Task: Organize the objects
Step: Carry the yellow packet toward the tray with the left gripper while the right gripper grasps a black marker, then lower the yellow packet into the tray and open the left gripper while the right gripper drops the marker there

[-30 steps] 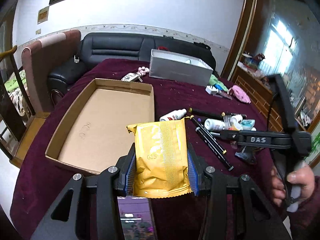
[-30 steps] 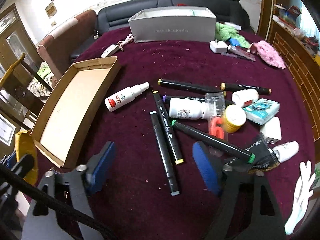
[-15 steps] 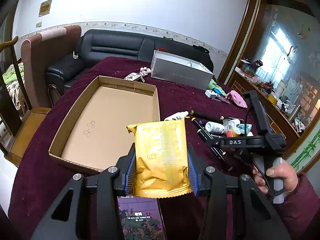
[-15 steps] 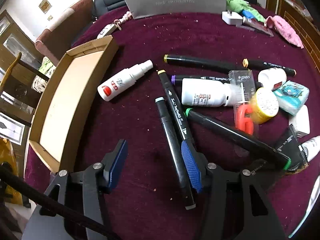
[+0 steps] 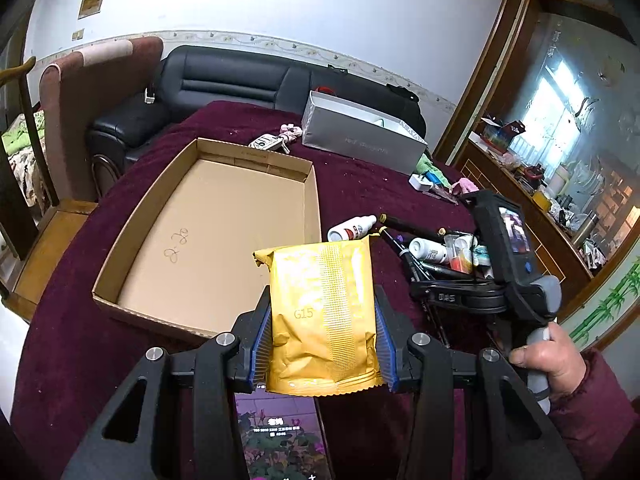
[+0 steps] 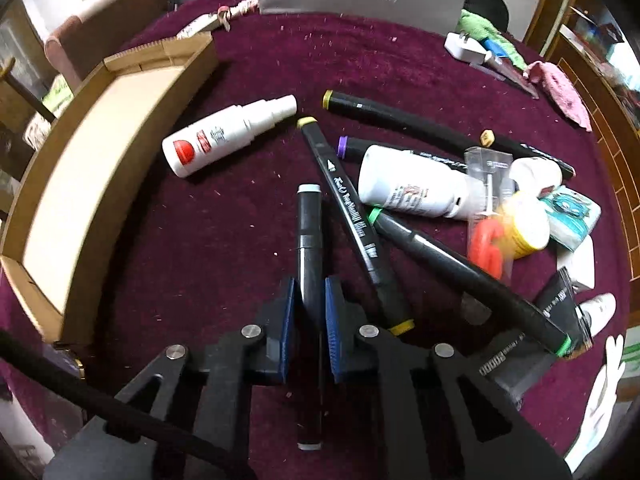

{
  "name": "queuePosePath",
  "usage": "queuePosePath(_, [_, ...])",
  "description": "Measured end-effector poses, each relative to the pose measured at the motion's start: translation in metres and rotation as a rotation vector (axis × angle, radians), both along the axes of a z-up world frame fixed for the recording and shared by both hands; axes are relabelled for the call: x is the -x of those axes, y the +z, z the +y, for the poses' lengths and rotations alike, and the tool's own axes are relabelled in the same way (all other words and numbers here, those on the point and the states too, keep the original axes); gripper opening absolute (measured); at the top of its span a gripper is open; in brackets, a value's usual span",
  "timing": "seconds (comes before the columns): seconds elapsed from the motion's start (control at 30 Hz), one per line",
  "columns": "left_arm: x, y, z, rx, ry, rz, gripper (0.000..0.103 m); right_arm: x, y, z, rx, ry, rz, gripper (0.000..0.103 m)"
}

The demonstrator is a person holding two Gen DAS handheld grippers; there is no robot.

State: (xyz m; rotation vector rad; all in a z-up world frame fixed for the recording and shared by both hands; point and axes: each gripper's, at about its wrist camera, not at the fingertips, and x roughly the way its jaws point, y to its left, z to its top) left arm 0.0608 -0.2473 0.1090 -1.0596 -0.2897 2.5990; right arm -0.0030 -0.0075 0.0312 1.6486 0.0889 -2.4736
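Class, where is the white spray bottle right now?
In the right wrist view, the white spray bottle lies upper left on the maroon cloth, between the cardboard tray and the yellow-capped marker.

**Daylit room, strong fisheye, some blur**

Daylight enters from a window (image 5: 560, 92) at upper right of the left view, blown out to glare. The table (image 5: 360, 184) is evenly lit with soft shadows. Both frames bend hard and darken at the corners. The right view is smeared by motion blur, worst at its edges.
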Motion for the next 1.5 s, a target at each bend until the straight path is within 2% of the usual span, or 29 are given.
queuePosePath(0.27, [0.000,0.030,-0.019,-0.040,-0.032,0.030,0.039,-0.021,0.054,0.012,0.276,0.030,0.065,0.013])
queuePosePath(0.4, [0.010,0.050,-0.027,-0.037,-0.042,0.054,0.039,-0.024,0.087,-0.004,0.355,0.094,0.117,0.013])
queuePosePath(0.53, [0.038,0.067,-0.035,0.041,0.001,0.096,0.039,-0.018,0.109,-0.031,0.427,0.163,0.122,0.013])
queuePosePath(0.63, [0.068,0.066,-0.041,0.064,0.024,0.070,0.039,-0.007,0.114,-0.058,0.427,0.209,0.116,0.013])
queuePosePath(0.77, [0.113,0.041,-0.042,0.135,0.057,0.018,0.039,0.013,0.104,-0.093,0.393,0.252,0.061,0.013])
queuePosePath(0.97, [0.151,-0.008,-0.045,0.103,0.070,-0.068,0.039,0.056,0.065,-0.131,0.302,0.241,-0.027,0.013])
queuePosePath(1.07, [0.166,-0.027,-0.042,0.103,0.068,-0.097,0.039,0.080,0.052,-0.137,0.273,0.218,-0.056,0.013])
queuePosePath(1.17, [0.181,-0.040,-0.035,0.108,0.067,-0.116,0.039,0.106,0.047,-0.139,0.286,0.188,-0.074,0.013])
queuePosePath(1.33, [0.209,-0.058,-0.027,0.114,0.069,-0.152,0.039,0.143,0.026,-0.147,0.225,0.139,-0.098,0.013])
queuePosePath(1.5, [0.232,-0.078,-0.022,0.080,0.067,-0.201,0.039,0.165,0.004,-0.139,0.228,0.071,-0.120,0.013])
